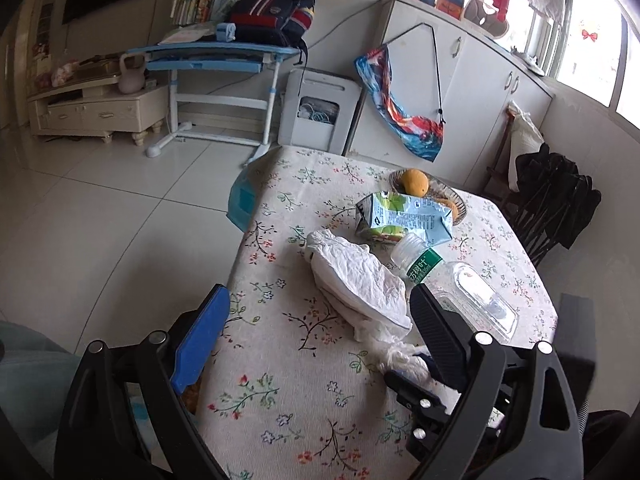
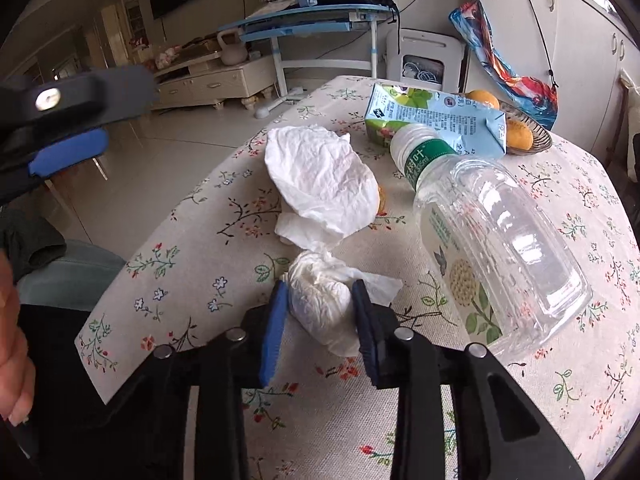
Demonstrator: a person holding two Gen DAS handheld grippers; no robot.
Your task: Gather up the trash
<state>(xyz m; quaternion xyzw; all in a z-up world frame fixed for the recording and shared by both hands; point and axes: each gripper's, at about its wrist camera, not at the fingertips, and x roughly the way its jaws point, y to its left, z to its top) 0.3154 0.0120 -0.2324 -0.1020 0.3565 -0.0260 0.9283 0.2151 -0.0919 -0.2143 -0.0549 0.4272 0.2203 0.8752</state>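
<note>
Tissue ball [image 2: 320, 296] squeezed between right gripper [image 2: 320, 320] pads on flowery table [image 2: 400, 420]; left gripper [image 1: 316, 320] wide open, holding nothing.

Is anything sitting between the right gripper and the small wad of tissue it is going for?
Nothing visible. The right gripper has its pads on either side of the small tissue wad, pressing on it. The larger crumpled tissue lies beyond it, and the empty bottle lies off to the side.
</note>
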